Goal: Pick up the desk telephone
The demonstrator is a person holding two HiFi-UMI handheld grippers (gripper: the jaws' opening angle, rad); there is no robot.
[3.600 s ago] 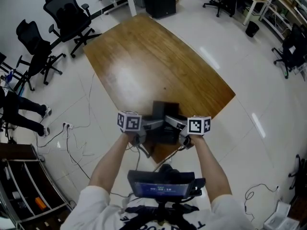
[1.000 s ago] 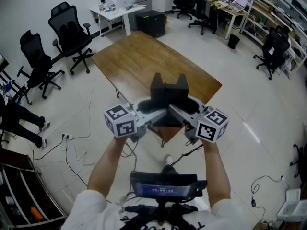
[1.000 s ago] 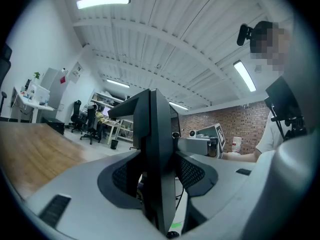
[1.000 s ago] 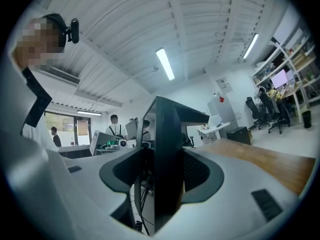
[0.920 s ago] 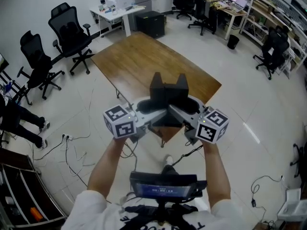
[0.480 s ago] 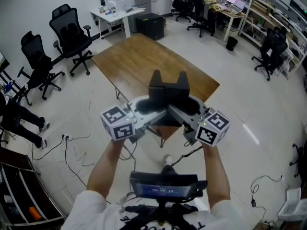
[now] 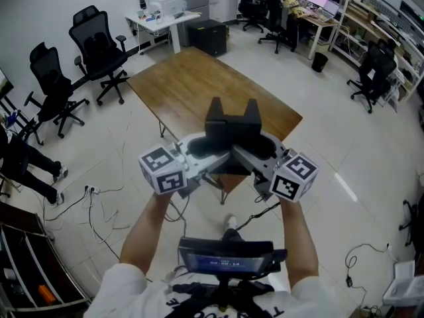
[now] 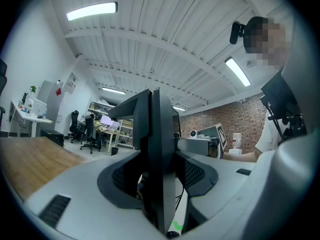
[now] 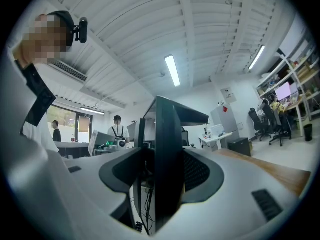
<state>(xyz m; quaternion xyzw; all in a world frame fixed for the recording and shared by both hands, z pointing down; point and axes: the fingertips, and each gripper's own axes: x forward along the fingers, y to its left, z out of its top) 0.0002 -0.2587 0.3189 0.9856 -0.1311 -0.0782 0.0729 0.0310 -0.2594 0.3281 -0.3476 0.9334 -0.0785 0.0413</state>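
Note:
The black desk telephone point(image 7: 232, 132) hangs in the air above the near end of the wooden table point(image 7: 192, 85), held from both sides. My left gripper point(image 7: 213, 159) is shut on its left edge and my right gripper point(image 7: 248, 155) on its right edge. In the left gripper view the phone's dark body point(image 8: 156, 149) stands as a slab clamped between the grey jaws of the left gripper point(image 8: 157, 171). The right gripper view shows the same: the phone point(image 9: 167, 159) is pinched in the right gripper point(image 9: 165, 171). A thin cord point(image 7: 260, 212) dangles below the phone.
Black office chairs point(image 7: 99, 38) stand left of the table. Loose cables point(image 7: 106, 204) lie on the white floor. A white desk with a printer point(image 7: 162, 8) is at the back, and a shelf unit point(image 7: 26, 270) at the lower left. People stand far off in the right gripper view.
Since the oldest frame both grippers have lifted the telephone off the table toward the camera. Over the last second it rose only a little; the grips are unchanged.

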